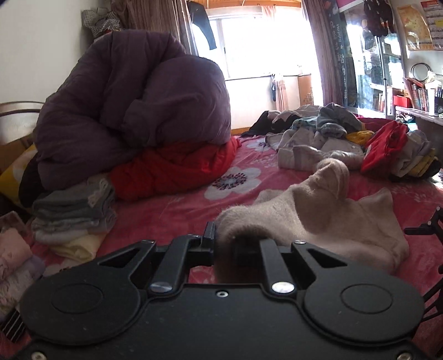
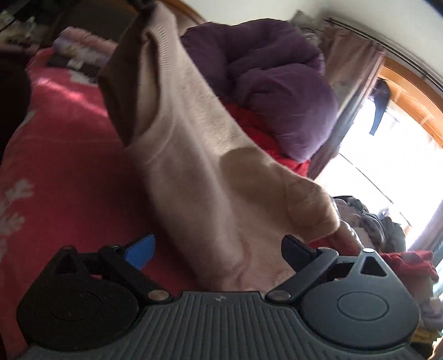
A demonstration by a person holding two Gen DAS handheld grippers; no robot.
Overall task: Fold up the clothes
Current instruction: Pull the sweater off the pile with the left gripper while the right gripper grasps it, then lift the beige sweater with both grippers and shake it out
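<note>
A fuzzy beige sweater [image 1: 326, 221] lies partly on the pink flowered bedsheet [image 1: 180, 210]. My left gripper [image 1: 224, 243] is shut on a bunched edge of it, which bulges up between the black fingers. In the right wrist view the same sweater [image 2: 193, 166] stretches from the top left, where the left gripper [image 2: 144, 4] holds it up, down to my right gripper [image 2: 218, 249]. That gripper stands open with its jaws wide. The cloth passes between the blue pad [image 2: 141, 249] and the black finger [image 2: 296, 247], and neither presses on it.
A big purple duvet [image 1: 133, 105] sits on a red blanket [image 1: 171, 171] at the back left. Folded clothes [image 1: 72, 221] are stacked at the left. A heap of unfolded clothes [image 1: 326, 133] lies at the back right, with a bookshelf [image 1: 420, 97] beyond.
</note>
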